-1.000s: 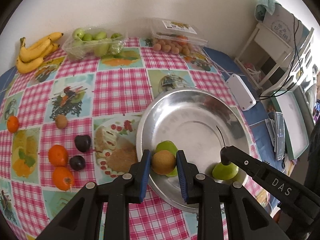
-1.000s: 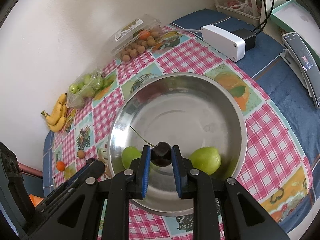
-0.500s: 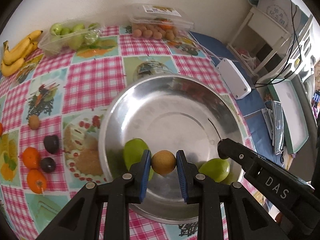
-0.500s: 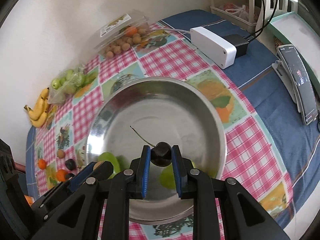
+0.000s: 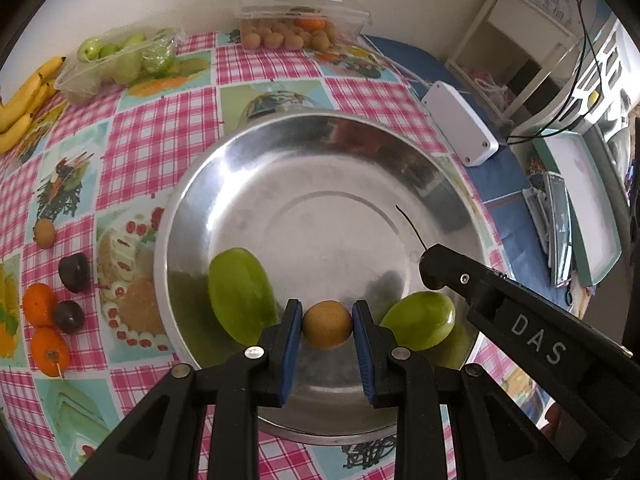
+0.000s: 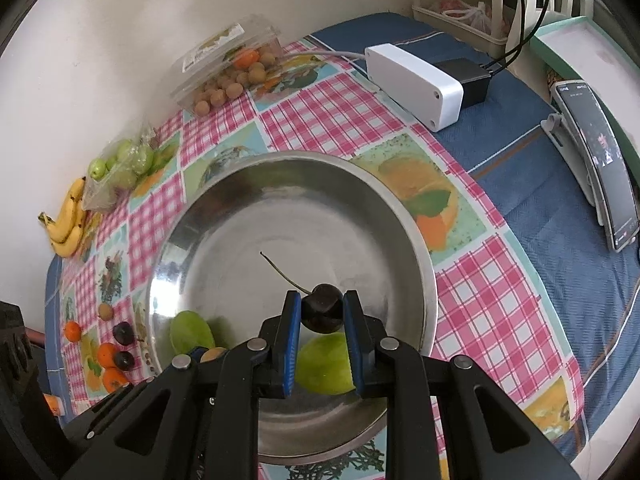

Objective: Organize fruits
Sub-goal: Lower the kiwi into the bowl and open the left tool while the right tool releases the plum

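A large steel bowl (image 5: 248, 168) (image 6: 404, 224) stands on the checked tablecloth. Two green fruits lie in it, one at the near left (image 5: 240, 294) (image 6: 191, 330) and one at the near right (image 5: 420, 320) (image 6: 324, 366). My left gripper (image 5: 327, 322) hangs over the bowl's near side, shut on a small round brown-orange fruit (image 5: 327, 324). My right gripper (image 6: 322, 312) is shut on a dark cherry (image 6: 322, 312) with a long stem, held above the right green fruit; in the left wrist view it enters from the right (image 5: 430, 268).
On the cloth left of the bowl lie oranges (image 5: 38, 304), dark plums (image 5: 74, 270) and a small brown fruit (image 5: 44, 232). Bananas (image 5: 24, 100), a tray of green fruit (image 5: 120, 56) and a box of small brown fruit (image 5: 292, 36) line the wall. A white box (image 6: 412, 84) and a phone (image 6: 600, 160) sit on the right.
Both grippers have come forward and down over the bowl with their fruits still held. The bowl now fills more of each view.
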